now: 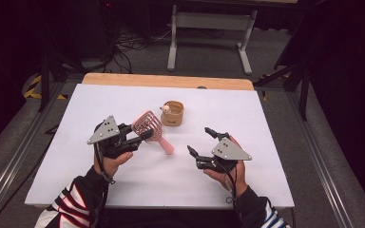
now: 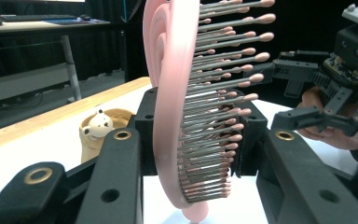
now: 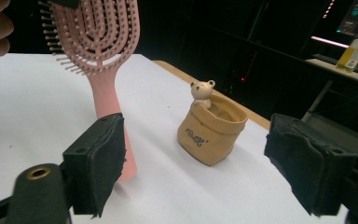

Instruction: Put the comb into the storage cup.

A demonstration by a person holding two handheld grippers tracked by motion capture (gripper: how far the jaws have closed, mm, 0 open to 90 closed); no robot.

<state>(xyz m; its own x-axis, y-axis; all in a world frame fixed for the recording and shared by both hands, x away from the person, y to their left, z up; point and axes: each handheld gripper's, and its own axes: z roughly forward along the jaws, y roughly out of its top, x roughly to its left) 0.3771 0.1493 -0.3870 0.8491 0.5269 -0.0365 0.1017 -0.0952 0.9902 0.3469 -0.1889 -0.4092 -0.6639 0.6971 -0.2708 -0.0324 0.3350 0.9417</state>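
My left gripper [image 1: 142,134] is shut on the head of a pink hairbrush [image 1: 151,126], which stands tilted with its handle end [image 1: 168,148] resting on the white table [image 1: 76,156]. In the left gripper view the brush head [image 2: 177,93] sits edge-on between the black jaws, bristles pointing right. Behind it stands a tan bag-shaped cup with a small bear figure [image 1: 173,113]. My right gripper [image 1: 200,141] is open, off to the right of the brush, with nothing between its pads [image 3: 98,163]. Through its view I see the brush [image 3: 100,70] and the cup [image 3: 210,130] ahead.
The table's wooden far edge [image 1: 166,80] lies behind the cup. A grey table frame [image 1: 209,28] and cables sit on the floor beyond. Metal rails [image 1: 9,161] run along both sides of the table.
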